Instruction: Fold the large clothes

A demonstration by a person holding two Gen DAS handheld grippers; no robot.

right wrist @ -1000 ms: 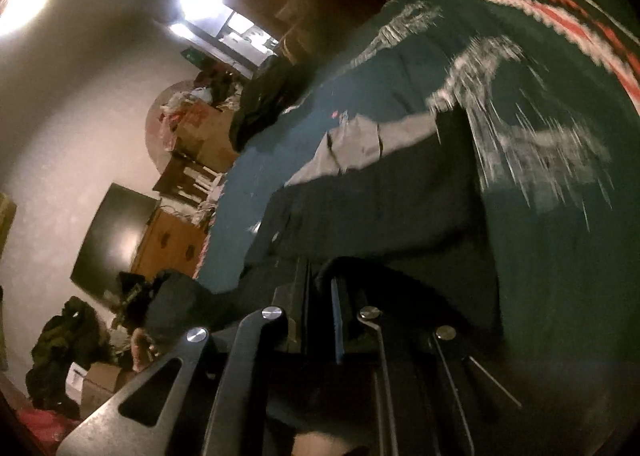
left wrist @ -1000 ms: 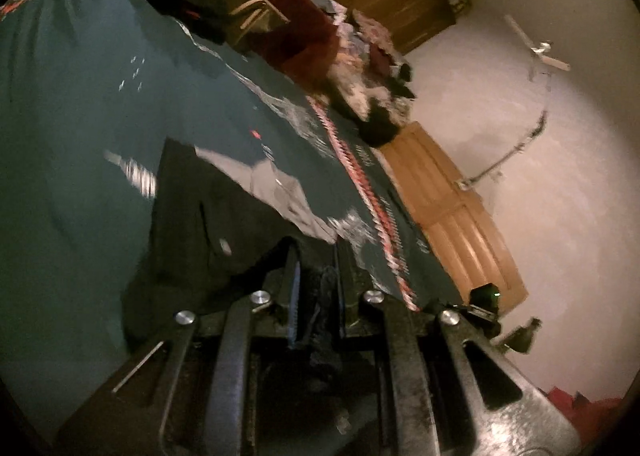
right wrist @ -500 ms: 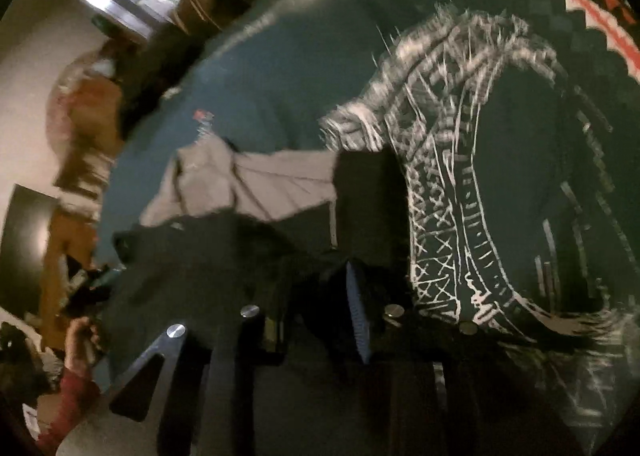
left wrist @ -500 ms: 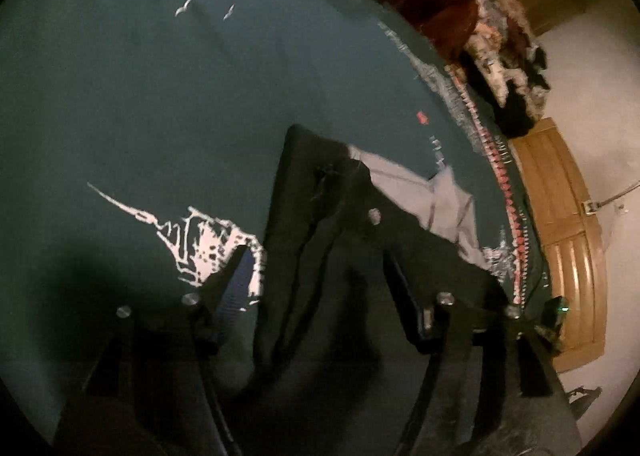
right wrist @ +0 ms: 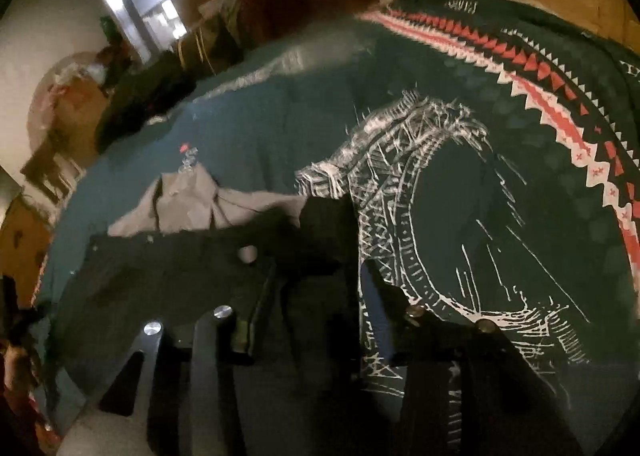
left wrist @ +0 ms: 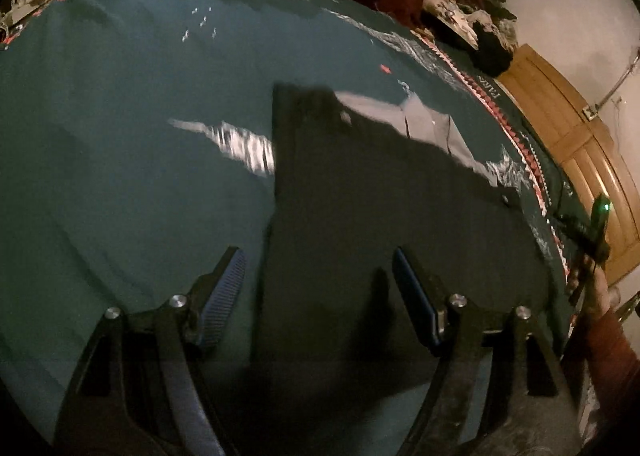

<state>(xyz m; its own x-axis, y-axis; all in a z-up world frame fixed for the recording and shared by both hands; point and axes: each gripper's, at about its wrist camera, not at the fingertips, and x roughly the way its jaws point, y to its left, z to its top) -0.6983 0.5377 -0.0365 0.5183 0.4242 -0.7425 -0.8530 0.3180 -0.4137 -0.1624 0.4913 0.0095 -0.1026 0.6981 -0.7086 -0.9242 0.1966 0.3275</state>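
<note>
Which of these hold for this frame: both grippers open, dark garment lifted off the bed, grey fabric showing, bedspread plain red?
1. The left gripper is open. True.
2. The right gripper is shut on the garment. False: its jaws stand apart.
3. The dark garment hangs in the air. False: it lies flat on the teal bedspread.
4. Grey fabric shows at the garment's far edge. True.
5. The bedspread is plain red. False: teal with white print.

A home bedroom: patterned teal bedspread (left wrist: 140, 144), wooden wardrobe doors (left wrist: 568, 136), heaped clothes (left wrist: 460, 4).
</note>
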